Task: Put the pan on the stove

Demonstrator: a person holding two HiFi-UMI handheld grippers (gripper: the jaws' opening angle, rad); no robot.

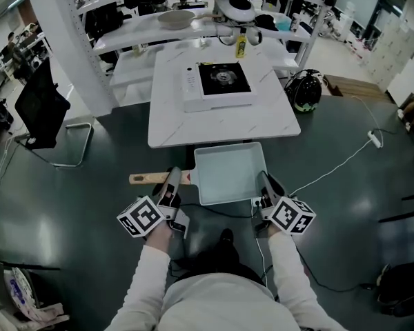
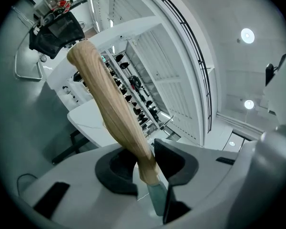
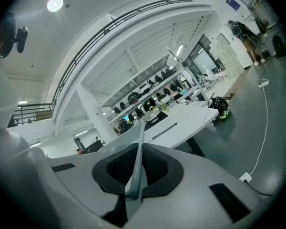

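**A:** what's the left gripper (image 2: 145,168) holding?

**B:** its jaws are partway closed, clamped on the wooden handle (image 2: 109,99) right where it joins the pan (image 1: 229,174).

**A:** and the right gripper (image 3: 133,175)?

**B:** nearly shut, pinching the pan's thin side wall. The pan's held up just off the near edge of the table (image 1: 221,128), and the stove (image 1: 223,80) sits well beyond it.
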